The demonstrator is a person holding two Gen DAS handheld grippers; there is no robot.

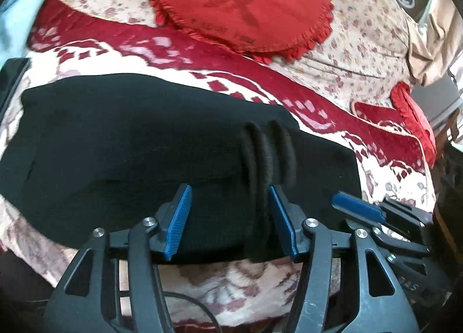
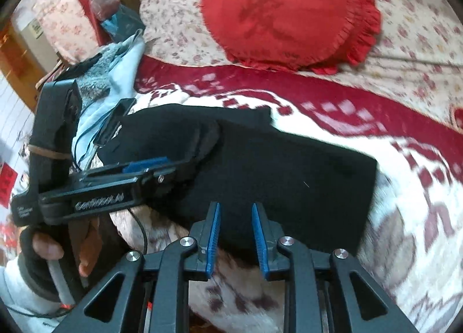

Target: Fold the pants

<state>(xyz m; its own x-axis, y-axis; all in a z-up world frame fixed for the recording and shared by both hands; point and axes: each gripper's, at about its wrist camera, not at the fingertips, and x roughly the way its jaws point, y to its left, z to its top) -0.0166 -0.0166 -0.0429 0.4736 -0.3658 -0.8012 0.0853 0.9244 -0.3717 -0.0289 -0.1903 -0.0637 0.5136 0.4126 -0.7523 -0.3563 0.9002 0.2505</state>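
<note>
Black pants (image 1: 130,145) lie folded into a thick rectangle on the bed, with ribbed edges (image 1: 269,153) stacked near the middle. My left gripper (image 1: 230,191) is open above the pants' near edge; its blue pads stand wide apart and do not press the cloth. One blue pad (image 1: 358,207) of the right gripper shows beside it, at the pants' right corner. In the right wrist view the pants (image 2: 289,165) stretch across the middle, and my right gripper (image 2: 235,207) hovers over their near edge with a narrow gap between the pads. The left gripper (image 2: 162,164) lies low over the pants' left part.
The pants rest on a red-and-white patterned blanket (image 2: 405,188) over a floral quilt (image 1: 361,29). A round red frilled cushion (image 1: 240,3) lies behind, a smaller red cushion (image 1: 413,119) to the right. A light blue garment (image 2: 124,67) sits at the left. A hand (image 2: 46,246) holds the left gripper.
</note>
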